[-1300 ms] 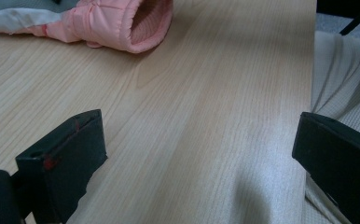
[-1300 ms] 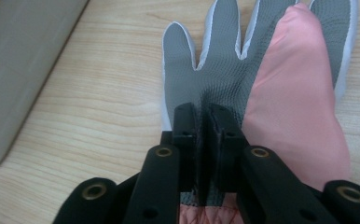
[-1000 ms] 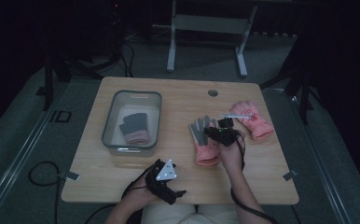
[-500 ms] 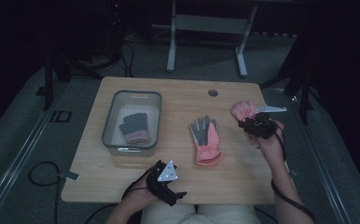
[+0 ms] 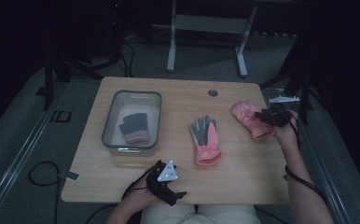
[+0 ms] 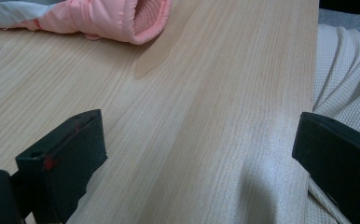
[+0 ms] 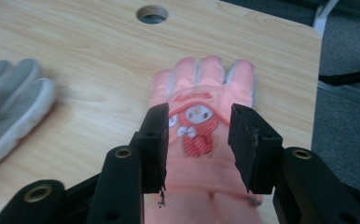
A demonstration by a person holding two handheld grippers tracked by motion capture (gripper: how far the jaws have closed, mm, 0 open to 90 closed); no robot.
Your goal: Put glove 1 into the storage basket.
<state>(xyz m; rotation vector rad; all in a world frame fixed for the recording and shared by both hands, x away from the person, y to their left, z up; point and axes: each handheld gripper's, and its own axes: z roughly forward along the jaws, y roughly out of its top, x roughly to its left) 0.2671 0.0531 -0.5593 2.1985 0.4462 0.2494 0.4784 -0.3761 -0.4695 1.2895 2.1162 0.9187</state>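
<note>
A pink glove (image 5: pixel 247 117) with a cartoon print (image 7: pixel 201 79) lies flat, back up, near the table's right edge. My right gripper (image 5: pixel 262 115) hovers over its cuff end. Its jaws (image 7: pixel 200 114) stand open astride the print, have just been opening, and do not press the fabric. A second pink glove (image 5: pixel 205 140) lies grey palm up at mid-table; its fingers (image 7: pixel 10 93) show at the left of the right gripper view. My left gripper (image 5: pixel 172 193) rests by the front edge, wide open (image 6: pixel 201 130) and holding nothing. The middle glove's cuff (image 6: pixel 122 18) lies ahead of it.
A clear bin (image 5: pixel 110 123) on the left of the wooden table (image 5: pixel 243 172) holds a grey and pink glove (image 5: pixel 134 128). A round cable hole (image 5: pixel 212 93) sits near the far edge. The person's light clothing (image 6: pixel 346 88) lies past the front edge.
My right gripper has left the middle glove and travelled right to the printed glove, with its jaws wider. The middle glove now lies uncovered. The left gripper has stayed put.
</note>
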